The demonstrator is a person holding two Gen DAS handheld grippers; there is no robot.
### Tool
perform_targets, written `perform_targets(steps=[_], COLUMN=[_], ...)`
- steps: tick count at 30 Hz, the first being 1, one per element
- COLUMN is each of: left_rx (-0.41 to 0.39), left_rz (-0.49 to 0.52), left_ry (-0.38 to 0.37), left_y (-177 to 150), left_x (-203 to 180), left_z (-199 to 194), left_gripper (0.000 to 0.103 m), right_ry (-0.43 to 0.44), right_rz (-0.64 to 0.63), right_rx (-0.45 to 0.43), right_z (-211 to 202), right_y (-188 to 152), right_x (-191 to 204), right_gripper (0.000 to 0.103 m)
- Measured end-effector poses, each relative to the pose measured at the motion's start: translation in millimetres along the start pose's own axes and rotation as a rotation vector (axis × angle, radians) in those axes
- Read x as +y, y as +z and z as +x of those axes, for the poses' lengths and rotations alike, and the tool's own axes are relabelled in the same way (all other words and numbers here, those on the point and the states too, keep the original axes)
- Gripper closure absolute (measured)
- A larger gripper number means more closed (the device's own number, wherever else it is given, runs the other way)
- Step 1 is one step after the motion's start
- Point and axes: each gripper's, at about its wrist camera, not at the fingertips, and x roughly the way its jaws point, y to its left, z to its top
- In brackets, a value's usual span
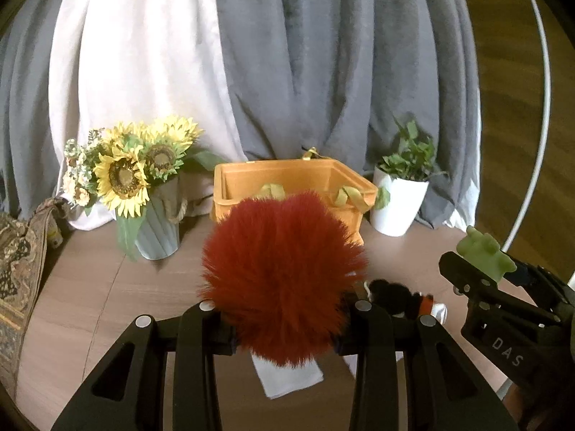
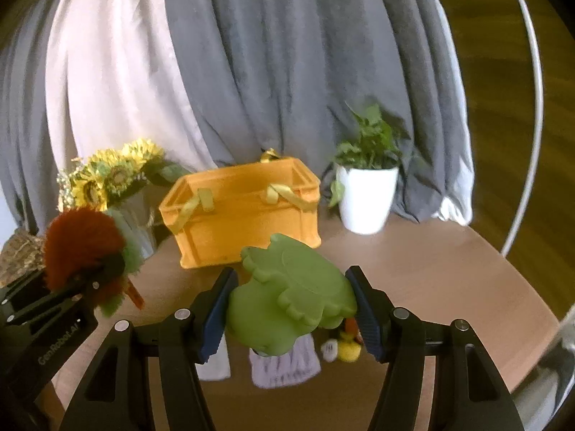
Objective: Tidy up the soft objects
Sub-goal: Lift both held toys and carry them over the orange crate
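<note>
Black linkage arms, silver rivets – blue ribbed fingers (image 2: 366, 318); white "DAS", "GenRobot.AI" lettering.

**Two wrist views, both facing the orange crate**

My left camera sits just behind my left gripper (image 1: 284, 309), angled slightly down across the round table (image 1: 107, 287), close over it. It faces the orange crate (image 1: 287, 179) and the curtains (image 1: 323, 72) behind. My right camera looks along my right gripper (image 2: 291, 309) the same way, from further right. Both views share the crate, the sunflowers (image 1: 133, 168), the white potted plant (image 1: 399, 201) and the curtains. Each view catches my other gripper at its edge.
</note>
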Motion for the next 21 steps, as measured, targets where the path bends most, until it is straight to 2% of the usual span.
perform_targets(steps=[11, 16, 21], left_rx=[-0.041, -0.058, -0.056], left_rz=[-0.036, -0.036, -0.005], left_ry=[0.113, 0.128, 0.137], left_y=[25, 42, 56], left_x=[-28, -29, -27], left_z=[16, 24, 33], left_gripper=[0.068, 0.068, 0.068], right_ry=[0.144, 0.178, 0.173], right_rz=[-0.051, -0.044, -0.031], right_rx=[-0.026, -0.017, -0.01], right_z=[39, 53, 67], right_y=[40, 55, 70], right_x=[-30, -35, -33], right_gripper=[0.04, 0.04, 0.04])
